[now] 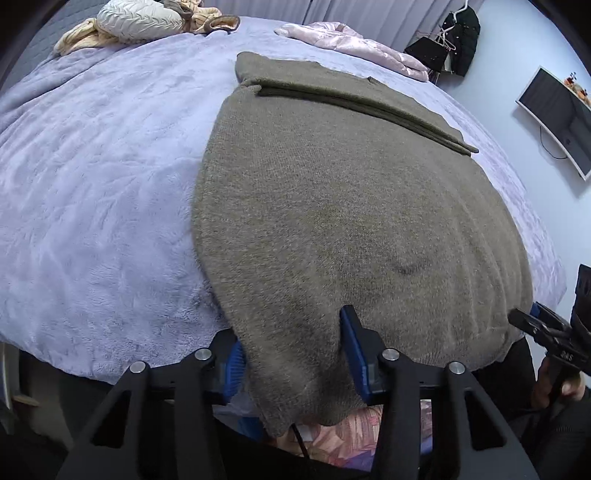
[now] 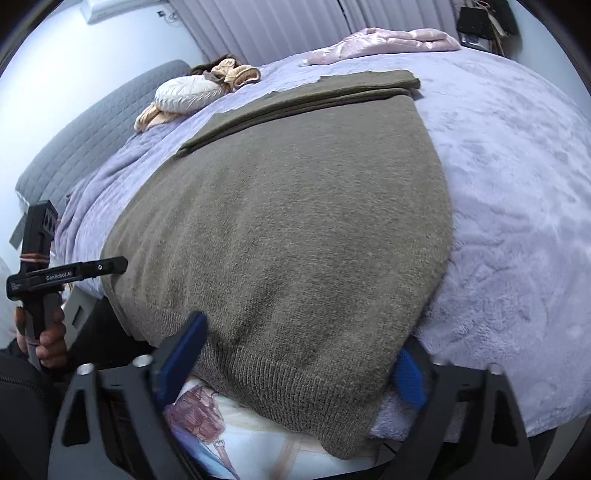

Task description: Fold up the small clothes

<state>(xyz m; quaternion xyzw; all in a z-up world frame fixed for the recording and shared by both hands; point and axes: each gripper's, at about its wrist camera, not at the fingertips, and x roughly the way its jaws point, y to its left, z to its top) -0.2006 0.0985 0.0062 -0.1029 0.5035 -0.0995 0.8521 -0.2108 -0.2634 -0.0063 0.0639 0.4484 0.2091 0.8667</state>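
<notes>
An olive-brown knitted sweater (image 1: 332, 206) lies spread on a lilac fleece bedspread (image 1: 92, 184), with its sleeves folded across the far end. Its hem hangs over the near bed edge. My left gripper (image 1: 291, 354) is open, its blue-padded fingers (image 1: 352, 350) on either side of the hem's left corner. My right gripper (image 2: 299, 354) is open too, its fingers (image 2: 184, 350) on either side of the hem's right corner (image 2: 314, 387). Each gripper shows in the other's view: the right one in the left wrist view (image 1: 546, 332), the left one in the right wrist view (image 2: 66, 277).
A white cushion (image 1: 144, 20) and beige clothes (image 1: 79, 37) lie at the head of the bed, by a grey headboard (image 2: 92, 147). A pink jacket (image 1: 354, 40) lies at the far edge. A monitor (image 1: 561, 118) hangs on the wall. A patterned sheet (image 2: 240, 435) shows below the hem.
</notes>
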